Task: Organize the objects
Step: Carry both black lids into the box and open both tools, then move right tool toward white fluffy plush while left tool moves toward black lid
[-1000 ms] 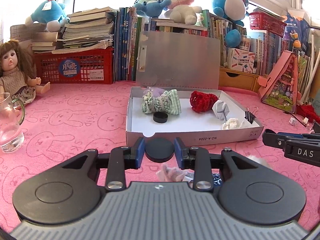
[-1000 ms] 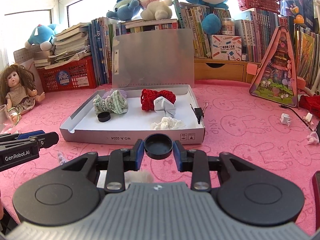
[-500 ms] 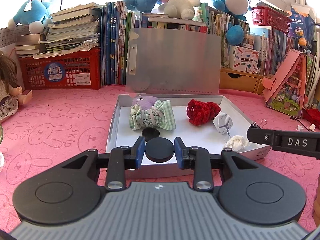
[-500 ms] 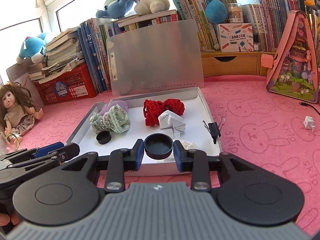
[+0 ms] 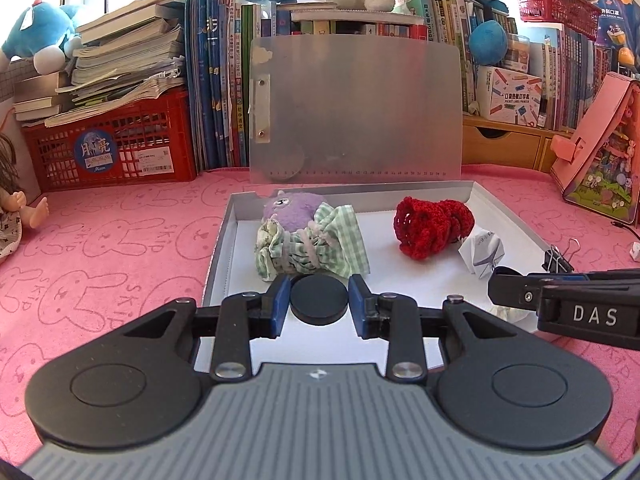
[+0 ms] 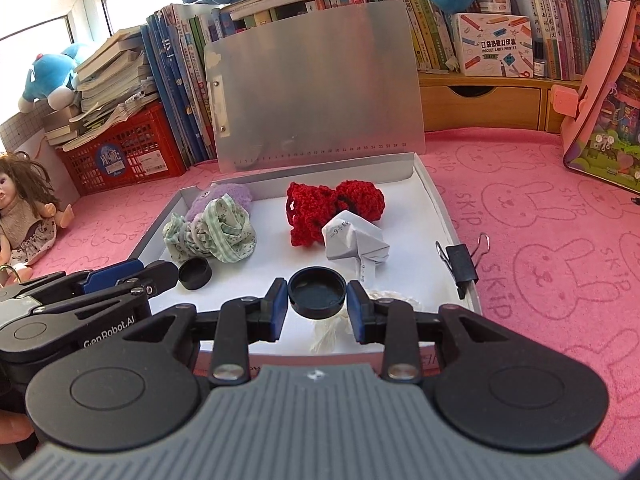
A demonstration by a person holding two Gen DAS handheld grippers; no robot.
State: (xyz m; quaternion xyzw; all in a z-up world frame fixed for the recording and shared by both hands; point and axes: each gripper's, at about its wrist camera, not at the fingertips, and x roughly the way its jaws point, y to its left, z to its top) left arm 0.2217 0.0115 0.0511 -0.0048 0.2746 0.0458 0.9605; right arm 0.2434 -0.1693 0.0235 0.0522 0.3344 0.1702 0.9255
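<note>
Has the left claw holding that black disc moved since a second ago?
Yes. The left gripper with its black disc has advanced from in front of the white box to over its floor.

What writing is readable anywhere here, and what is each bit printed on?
"DAS": side of the right gripper.
"GenRobot.AI": side of the left gripper.
"POCKET LABEL PRINTER": white box on the shelf.
"SKIP": repeated on the pink mat.
"Moon": round sticker on the red crate.
Book spines, ruler numbers on the box lid: too small.
</note>
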